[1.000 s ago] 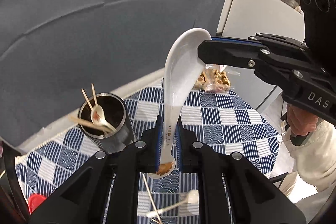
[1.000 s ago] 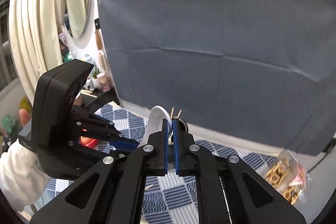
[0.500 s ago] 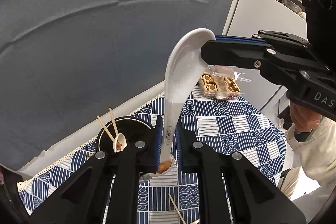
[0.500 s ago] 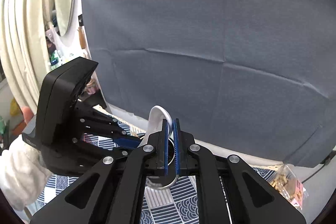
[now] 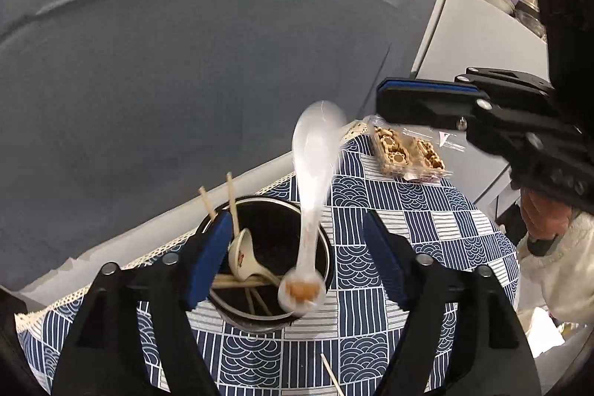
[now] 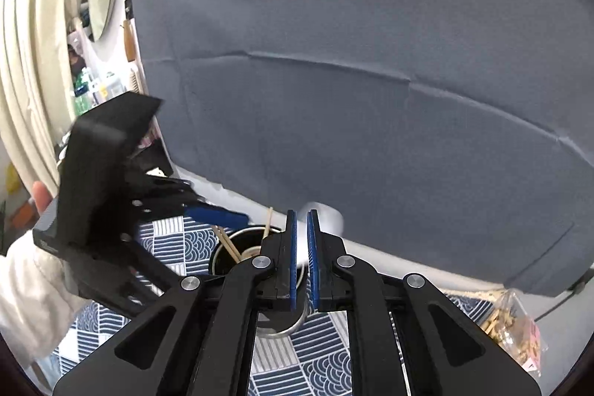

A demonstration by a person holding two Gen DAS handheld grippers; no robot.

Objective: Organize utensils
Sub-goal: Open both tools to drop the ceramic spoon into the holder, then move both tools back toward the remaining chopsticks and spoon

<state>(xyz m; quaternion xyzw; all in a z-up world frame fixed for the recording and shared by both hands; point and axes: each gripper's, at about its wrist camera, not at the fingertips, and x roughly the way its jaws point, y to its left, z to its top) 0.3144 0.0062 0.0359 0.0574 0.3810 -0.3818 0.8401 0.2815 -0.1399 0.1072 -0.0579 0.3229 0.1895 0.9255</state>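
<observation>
A white ceramic spoon point(image 5: 313, 173), blurred, stands handle-down between the wide-apart fingers of my left gripper point(image 5: 295, 221). Its jaws are opening and the pads are clear of the spoon. The handle end sits over the near rim of a dark metal cup point(image 5: 260, 321), which holds a small spoon point(image 5: 241, 249) and chopsticks point(image 5: 232, 199). My right gripper point(image 5: 382, 99) hovers to the right of the spoon's bowl, apart from it. In the right wrist view the right gripper point(image 6: 301, 214) shows a narrow gap, jaws opening with nothing gripped, above the cup point(image 6: 293, 325).
The cup stands on a blue patterned tablecloth point(image 5: 427, 218) near a grey backdrop. A clear bag of snacks point(image 5: 408, 151) lies at the far right of the cloth. One loose chopstick point(image 5: 330, 373) lies near the front. A white cabinet point(image 5: 482, 36) stands beyond.
My left gripper has gone from shut on the spoon's handle to wide open, and the spoon is dropping toward the cup. Both grippers moved closer over the cup. The right gripper is off the spoon's bowl.
</observation>
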